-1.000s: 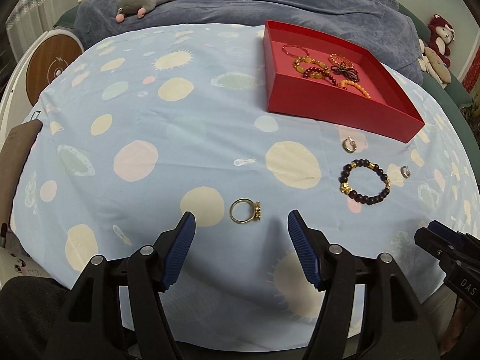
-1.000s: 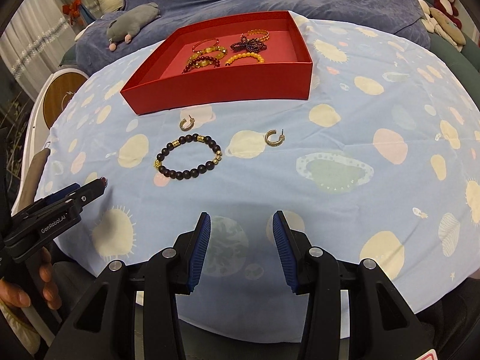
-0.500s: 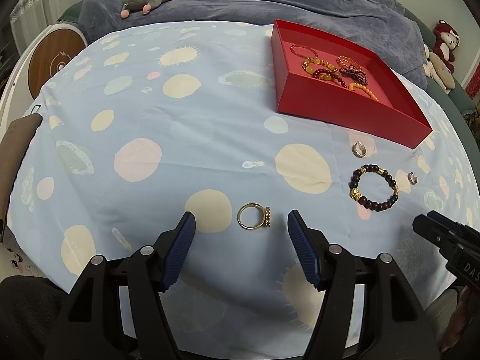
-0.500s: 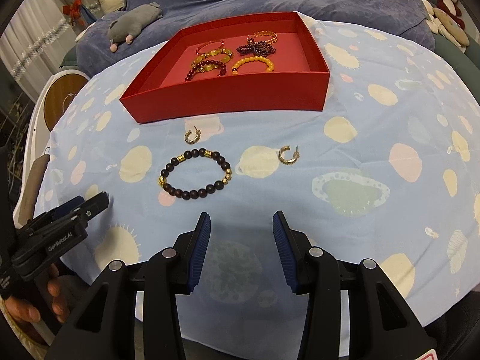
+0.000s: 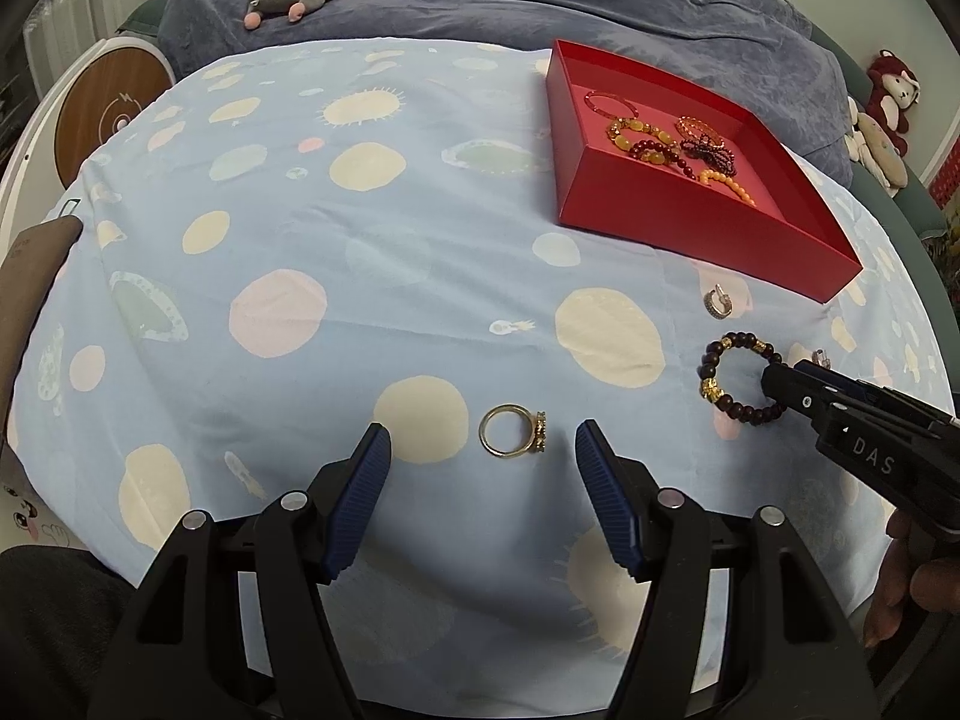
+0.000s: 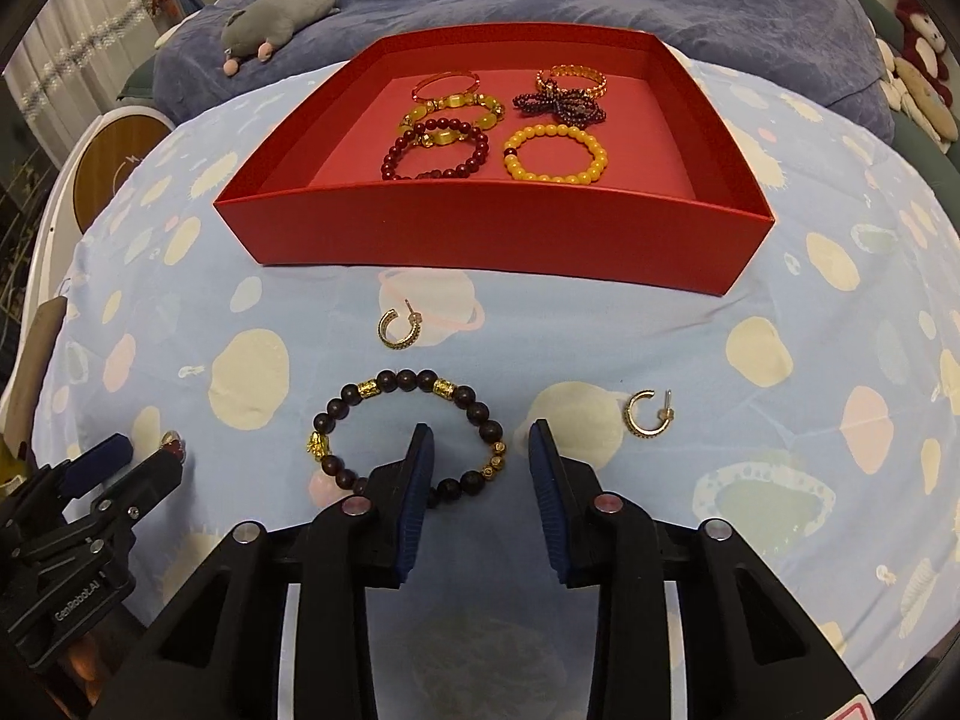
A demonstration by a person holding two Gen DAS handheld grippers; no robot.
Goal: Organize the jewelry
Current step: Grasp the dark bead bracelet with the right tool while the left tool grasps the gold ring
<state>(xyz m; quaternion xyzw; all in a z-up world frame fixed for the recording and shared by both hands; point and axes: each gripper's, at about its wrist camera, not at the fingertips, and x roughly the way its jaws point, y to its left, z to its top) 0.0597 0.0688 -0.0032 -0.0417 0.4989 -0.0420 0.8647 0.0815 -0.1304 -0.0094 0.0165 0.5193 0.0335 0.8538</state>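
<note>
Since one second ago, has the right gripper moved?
Yes. The right gripper has come forward toward the red box; one of its closing jaws is now inside the dark bead bracelet.

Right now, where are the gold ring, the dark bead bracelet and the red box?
gold ring (image 5: 507, 433), left wrist view, on its band.
dark bead bracelet (image 6: 409, 382), right wrist view, far beads.
red box (image 6: 480, 228), right wrist view, near wall.

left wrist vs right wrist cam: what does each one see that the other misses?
Only the left wrist view shows the gold ring lying on the cloth between the open left claw fingers.

Only the right wrist view shows the yellow bead bracelet as a full loop, and the right-hand hoop earring clearly.

Both show the red box, the dark bead bracelet and the right claw closing over its rim.
</note>
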